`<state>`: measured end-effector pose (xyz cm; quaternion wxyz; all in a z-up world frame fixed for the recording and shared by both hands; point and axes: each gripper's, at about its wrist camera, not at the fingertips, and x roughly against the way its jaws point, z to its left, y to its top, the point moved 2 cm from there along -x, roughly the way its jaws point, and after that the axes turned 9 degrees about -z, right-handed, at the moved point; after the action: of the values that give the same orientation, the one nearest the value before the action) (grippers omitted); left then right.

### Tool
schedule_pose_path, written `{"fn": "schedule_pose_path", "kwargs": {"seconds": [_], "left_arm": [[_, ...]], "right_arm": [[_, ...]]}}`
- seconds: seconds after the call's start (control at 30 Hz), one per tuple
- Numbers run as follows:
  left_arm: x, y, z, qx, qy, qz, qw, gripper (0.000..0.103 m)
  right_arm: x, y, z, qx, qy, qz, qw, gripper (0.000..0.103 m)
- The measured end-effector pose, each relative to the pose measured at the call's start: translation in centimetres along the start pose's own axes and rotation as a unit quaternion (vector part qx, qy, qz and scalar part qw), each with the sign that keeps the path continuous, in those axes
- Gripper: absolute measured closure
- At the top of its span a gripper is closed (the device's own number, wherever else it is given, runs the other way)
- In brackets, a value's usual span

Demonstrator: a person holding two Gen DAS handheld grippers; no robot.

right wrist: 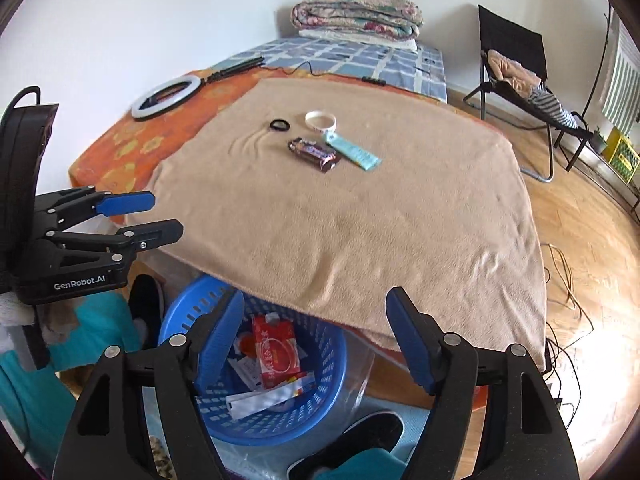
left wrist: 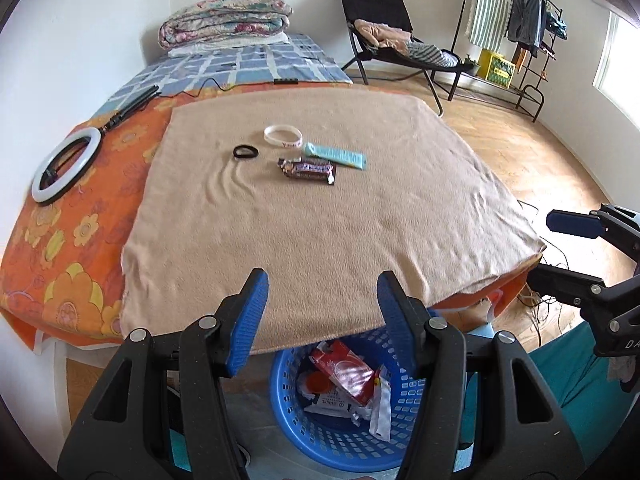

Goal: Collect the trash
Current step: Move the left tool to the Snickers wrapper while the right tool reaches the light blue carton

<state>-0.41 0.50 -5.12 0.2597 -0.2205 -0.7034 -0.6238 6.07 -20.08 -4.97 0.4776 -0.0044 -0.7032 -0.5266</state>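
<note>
On the beige blanket [left wrist: 320,216] lie a dark candy-bar wrapper [left wrist: 308,170], a teal packet [left wrist: 336,156], a white wristband [left wrist: 283,136] and a black hair tie [left wrist: 245,152]. They also show in the right wrist view: the wrapper [right wrist: 314,153], the packet [right wrist: 354,153], the wristband [right wrist: 321,120], the hair tie [right wrist: 279,124]. A blue basket [left wrist: 340,436] [right wrist: 320,412] with a red packet [left wrist: 344,372] and white wrappers stands below the bed's front edge. My left gripper [left wrist: 320,296] and right gripper [right wrist: 316,312] are open and empty above the basket.
A ring light [left wrist: 66,164] lies on the orange sheet at left. Folded quilts [left wrist: 224,18] sit at the bed's far end. A black chair [left wrist: 392,40] and a clothes rack [left wrist: 516,28] stand on the wooden floor at right. Cables [right wrist: 560,280] trail by the bed.
</note>
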Motion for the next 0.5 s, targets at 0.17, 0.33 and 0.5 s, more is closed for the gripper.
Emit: {"fn": "schedule_pose_path", "kwargs": {"seconds": [0.17, 0.33, 0.5], "left_arm": [[3.4, 3.5, -0.1, 0.003, 0.009, -0.032, 0.9994, 0.045], [5.7, 6.8, -0.2, -0.001, 0.011, -0.057, 0.9983, 0.045], [5.4, 9.0, -0.1, -0.004, 0.006, -0.066, 0.9978, 0.045]], "right_arm": [[2.8, 2.9, -0.8, -0.003, 0.009, -0.038, 0.999, 0.03], [4.4, 5.2, -1.8, -0.004, 0.016, -0.072, 0.997, 0.029], [4.9, 7.0, -2.9, -0.011, 0.032, -0.09, 0.995, 0.029]]}}
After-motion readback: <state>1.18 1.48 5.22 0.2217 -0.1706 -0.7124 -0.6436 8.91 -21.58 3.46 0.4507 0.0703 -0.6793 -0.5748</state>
